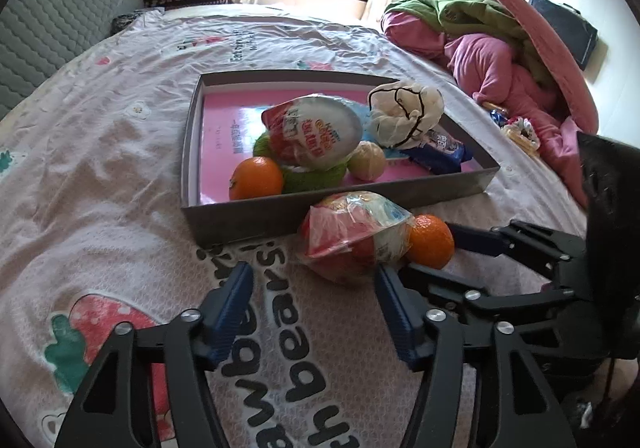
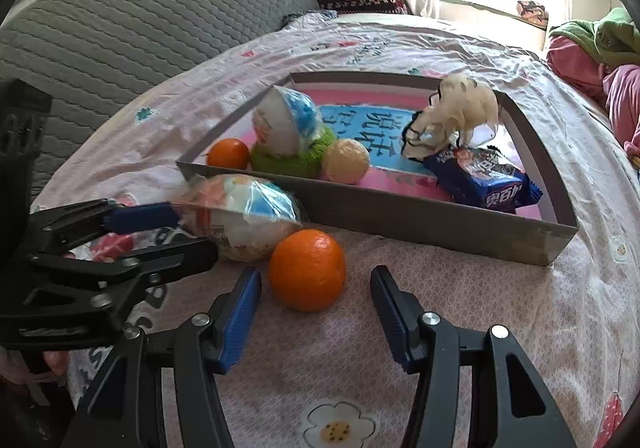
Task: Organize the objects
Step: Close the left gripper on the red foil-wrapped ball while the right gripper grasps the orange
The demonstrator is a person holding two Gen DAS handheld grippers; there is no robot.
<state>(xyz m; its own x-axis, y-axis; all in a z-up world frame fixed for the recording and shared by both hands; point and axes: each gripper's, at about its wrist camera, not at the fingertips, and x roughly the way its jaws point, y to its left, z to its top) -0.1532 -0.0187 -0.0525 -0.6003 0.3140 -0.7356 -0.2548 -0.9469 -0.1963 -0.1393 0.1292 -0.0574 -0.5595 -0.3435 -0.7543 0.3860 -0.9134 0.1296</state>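
Wrapped egg-shaped snack (image 1: 354,236) and loose orange (image 2: 307,270): both on the bed sheet (image 1: 120,152), just outside the near wall of the grey tray (image 1: 240,214), touching each other. Left out probably because not yet sorted. Inside the tray already: second wrapped egg (image 1: 312,132) on a green ring, small orange (image 1: 256,178), pale ball (image 1: 366,160), blue biscuit packet (image 2: 480,178), crumpled plastic bag (image 1: 404,114).

Left gripper (image 1: 314,312): jaws apart, empty, aimed down at the wrapped egg, one finger near its wrapper. Right gripper (image 2: 316,312): jaws apart, empty, orange just ahead between the fingers, not squeezed. Likely next: one item for each gripper, then into the tray.
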